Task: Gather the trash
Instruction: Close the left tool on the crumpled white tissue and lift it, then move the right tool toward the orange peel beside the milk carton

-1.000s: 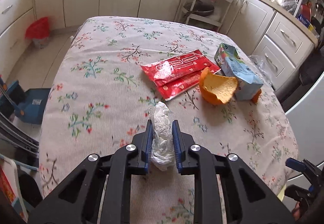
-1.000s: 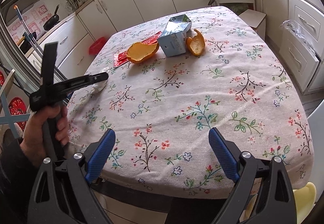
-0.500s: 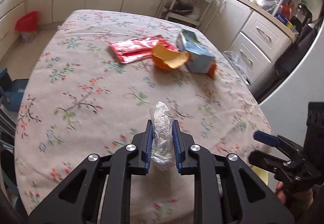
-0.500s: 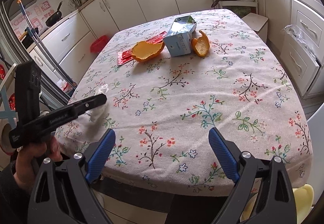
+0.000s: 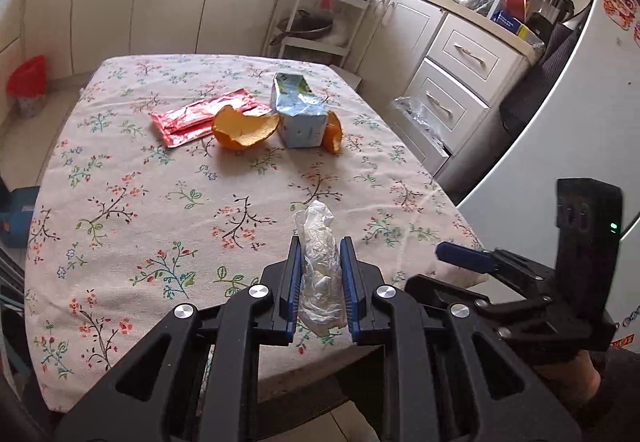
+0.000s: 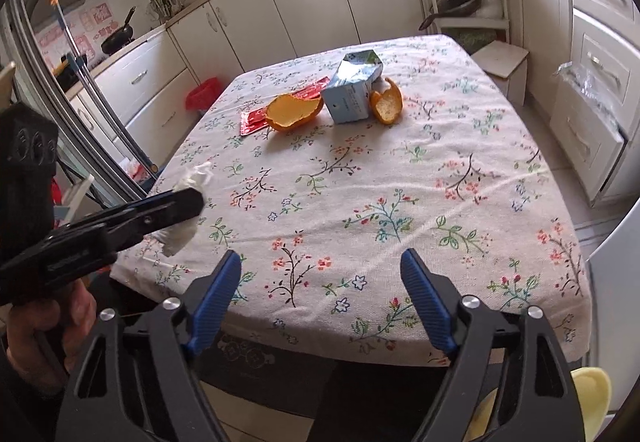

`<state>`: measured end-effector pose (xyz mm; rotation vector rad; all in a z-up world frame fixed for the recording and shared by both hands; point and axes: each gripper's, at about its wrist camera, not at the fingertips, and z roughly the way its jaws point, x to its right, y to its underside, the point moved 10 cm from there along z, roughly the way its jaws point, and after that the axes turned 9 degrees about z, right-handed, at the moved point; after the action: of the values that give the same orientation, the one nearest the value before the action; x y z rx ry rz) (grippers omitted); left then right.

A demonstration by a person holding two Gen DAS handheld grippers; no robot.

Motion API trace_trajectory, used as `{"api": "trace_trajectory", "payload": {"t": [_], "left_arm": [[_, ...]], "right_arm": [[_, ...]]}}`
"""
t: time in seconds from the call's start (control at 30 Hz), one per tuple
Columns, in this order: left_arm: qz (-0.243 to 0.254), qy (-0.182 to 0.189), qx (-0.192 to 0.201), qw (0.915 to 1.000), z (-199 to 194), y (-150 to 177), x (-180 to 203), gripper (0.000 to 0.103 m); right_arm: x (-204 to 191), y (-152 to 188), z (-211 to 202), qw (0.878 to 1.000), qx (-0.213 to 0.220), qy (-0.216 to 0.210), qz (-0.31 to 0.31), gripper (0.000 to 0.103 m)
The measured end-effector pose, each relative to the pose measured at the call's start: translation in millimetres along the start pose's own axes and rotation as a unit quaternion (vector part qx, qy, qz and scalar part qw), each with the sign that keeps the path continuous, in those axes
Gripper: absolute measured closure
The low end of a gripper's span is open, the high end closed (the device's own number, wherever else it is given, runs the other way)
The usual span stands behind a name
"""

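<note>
Left wrist view: left claw [image 5: 320, 284] at lower centre, clamped on a crumpled clear plastic wrapper [image 5: 319, 262], wrapper upright between the blue pads and held above the near edge of the counter [image 5: 120, 202] with its floral cloth. Right claw [image 5: 460, 256] at lower right, one blue finger pointing left, just beside the counter's near corner. Toward upper centre, a cluster of trash: red packet [image 5: 200, 116] flat on the cloth, large orange peel [image 5: 244, 126] overlapping its right end, light blue carton [image 5: 298, 110] just right of that peel, small orange peel [image 5: 333, 132] against the carton's right side. Red bin [image 5: 26, 84] on the floor at far left.

Right wrist view: right claw [image 6: 320, 302] at bottom centre, fingers wide apart, gripping nothing, over the counter's near edge. Left claw at middle left, wrapper pinched in it, white and bunched, beside the counter's left edge. Carton, both peels and packet grouped in the upper middle of the frame.
</note>
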<state>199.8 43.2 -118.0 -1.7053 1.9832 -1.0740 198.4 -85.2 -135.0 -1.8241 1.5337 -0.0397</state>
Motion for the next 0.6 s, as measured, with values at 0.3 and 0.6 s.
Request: {"api": "trace_trajectory", "payload": {"t": [0.3, 0.6], "left_arm": [[-0.012, -0.007, -0.013, 0.9998, 1, 11, -8, 0.086], [-0.029, 0.000, -0.025, 0.9993, 18, 22, -19, 0.086]], "right_arm": [[20, -8, 10, 1.000, -0.007, 0.007, 0.013, 0.046], [15, -18, 39, 1.000, -0.012, 0.021, -0.015, 0.048]]}}
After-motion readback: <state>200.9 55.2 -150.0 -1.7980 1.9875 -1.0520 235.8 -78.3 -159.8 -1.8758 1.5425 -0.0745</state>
